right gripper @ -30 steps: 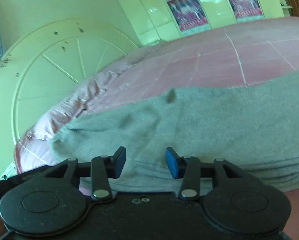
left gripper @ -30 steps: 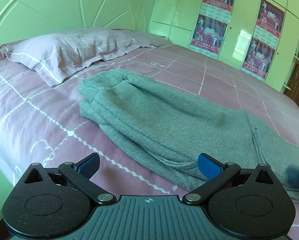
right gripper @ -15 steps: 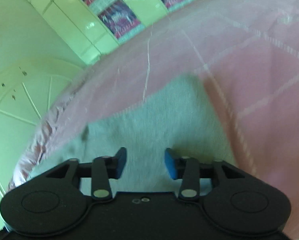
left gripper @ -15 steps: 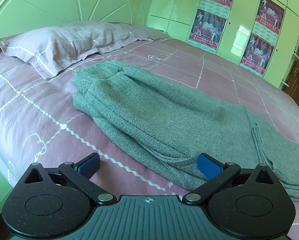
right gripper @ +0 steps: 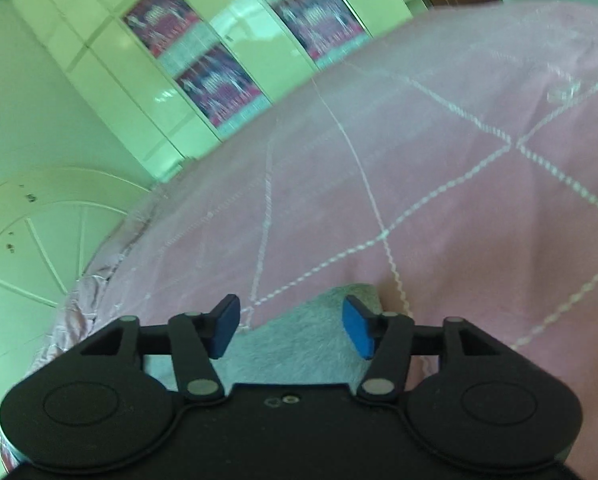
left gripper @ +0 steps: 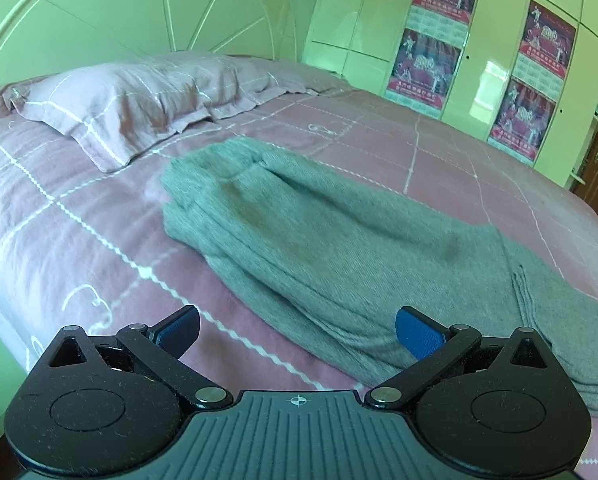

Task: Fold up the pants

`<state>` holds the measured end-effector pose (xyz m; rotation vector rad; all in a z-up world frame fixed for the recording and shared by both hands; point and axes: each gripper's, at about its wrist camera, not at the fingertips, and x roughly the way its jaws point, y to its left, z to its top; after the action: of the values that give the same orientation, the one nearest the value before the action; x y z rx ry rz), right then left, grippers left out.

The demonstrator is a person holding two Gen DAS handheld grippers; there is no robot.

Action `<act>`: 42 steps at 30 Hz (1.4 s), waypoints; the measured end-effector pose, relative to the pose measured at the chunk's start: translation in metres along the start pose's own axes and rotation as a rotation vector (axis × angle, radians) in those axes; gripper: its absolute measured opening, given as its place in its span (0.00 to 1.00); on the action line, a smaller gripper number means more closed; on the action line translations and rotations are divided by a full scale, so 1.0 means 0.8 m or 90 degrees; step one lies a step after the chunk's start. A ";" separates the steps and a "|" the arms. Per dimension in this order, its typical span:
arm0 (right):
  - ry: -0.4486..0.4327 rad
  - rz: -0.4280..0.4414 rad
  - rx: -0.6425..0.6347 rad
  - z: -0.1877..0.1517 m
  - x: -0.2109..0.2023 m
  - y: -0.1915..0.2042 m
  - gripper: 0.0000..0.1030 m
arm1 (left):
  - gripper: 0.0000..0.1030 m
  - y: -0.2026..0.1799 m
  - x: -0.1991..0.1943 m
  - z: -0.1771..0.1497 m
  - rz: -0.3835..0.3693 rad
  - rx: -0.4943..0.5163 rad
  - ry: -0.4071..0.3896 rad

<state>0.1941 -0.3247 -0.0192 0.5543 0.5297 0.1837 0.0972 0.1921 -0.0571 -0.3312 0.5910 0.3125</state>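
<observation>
Grey pants (left gripper: 331, 248) laid lengthwise on bed (left gripper: 79, 240), far-left to near-right.
Both tongs are held wide, empty; right gripper (right gripper: 291, 326) is poised nearest, over one end; left gripper (left gripper: 297, 330) at near edge.

Pants (left gripper: 339, 248): the right end is running under the left gripper (left gripper: 297, 330) body and out past the frame edge. In the right wrist view only a pale corner of the pants (right gripper: 299, 344) is showing; the rest is lying hidden beneath the right gripper (right gripper: 291, 326). Posters (right gripper: 215, 88) are smearing with blur, print unreadable. The bed (left gripper: 79, 240) is getting cut off at left.
</observation>
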 end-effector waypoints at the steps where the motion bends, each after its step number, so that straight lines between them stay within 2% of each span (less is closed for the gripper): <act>1: 0.002 0.010 -0.013 -0.007 -0.008 0.004 0.65 | 1.00 0.011 0.004 0.006 -0.011 -0.019 0.004; 6: 0.040 0.024 -0.030 -0.037 -0.030 0.020 0.65 | 1.00 0.065 0.035 0.031 -0.094 -0.131 0.012; 9: 0.047 0.018 -0.020 -0.046 -0.032 0.026 0.65 | 1.00 0.094 0.071 0.040 -0.144 -0.207 0.044; 15: 0.080 -0.008 -0.090 -0.062 -0.018 0.071 0.65 | 0.99 0.121 0.128 0.055 -0.216 -0.283 0.045; 16: 0.085 -0.003 -0.109 -0.067 -0.015 0.083 0.66 | 0.76 0.121 0.133 0.057 -0.216 -0.285 0.044; 17: 0.092 0.004 -0.138 -0.074 -0.012 0.099 0.66 | 0.34 0.123 0.139 0.060 -0.186 -0.270 0.057; 19: 0.105 0.016 -0.204 -0.091 -0.005 0.137 0.66 | 0.34 0.133 0.144 0.057 -0.224 -0.296 0.055; 21: 0.104 0.025 -0.274 -0.105 0.002 0.172 0.67 | 0.34 0.127 0.137 0.060 -0.221 -0.254 0.038; 25: 0.109 0.038 -0.405 -0.137 0.012 0.224 0.75 | 0.34 0.127 0.135 0.066 -0.229 -0.239 0.025; 26: 0.126 0.030 -0.460 -0.152 0.019 0.234 0.78 | 0.34 0.126 0.136 0.068 -0.228 -0.232 0.027; 27: 0.177 0.005 -0.525 -0.173 0.034 0.240 0.80 | 0.34 0.127 0.138 0.068 -0.228 -0.227 0.028; 28: 0.202 -0.024 -0.588 -0.195 0.046 0.241 0.80 | 0.34 0.129 0.140 0.067 -0.230 -0.225 0.030; 29: 0.175 -0.021 -0.589 -0.200 0.043 0.239 0.81 | 0.34 0.130 0.140 0.067 -0.229 -0.221 0.033; 30: 0.179 -0.021 -0.567 -0.196 0.043 0.239 0.81 | 0.34 0.130 0.141 0.067 -0.224 -0.215 0.036; 32: 0.155 -0.005 -0.501 -0.176 0.027 0.238 0.74 | 0.34 0.129 0.130 0.068 -0.220 -0.204 0.028; 34: 0.103 0.034 -0.441 -0.155 0.001 0.226 0.82 | 0.34 0.121 0.112 0.073 -0.216 -0.167 0.004; 36: 0.063 0.052 -0.372 -0.132 -0.022 0.204 0.83 | 0.34 0.107 0.098 0.083 -0.210 -0.137 -0.019; 40: 0.032 0.036 -0.195 -0.079 -0.051 0.138 0.84 | 0.34 0.068 0.062 0.100 -0.189 -0.108 -0.069; 42: 0.016 0.018 -0.108 -0.054 -0.060 0.092 0.84 | 0.34 0.035 0.040 0.108 -0.189 -0.064 -0.099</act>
<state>0.1288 -0.2580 0.0106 0.3948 0.5251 0.2593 0.1544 0.2573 -0.0142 -0.4803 0.3670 0.0812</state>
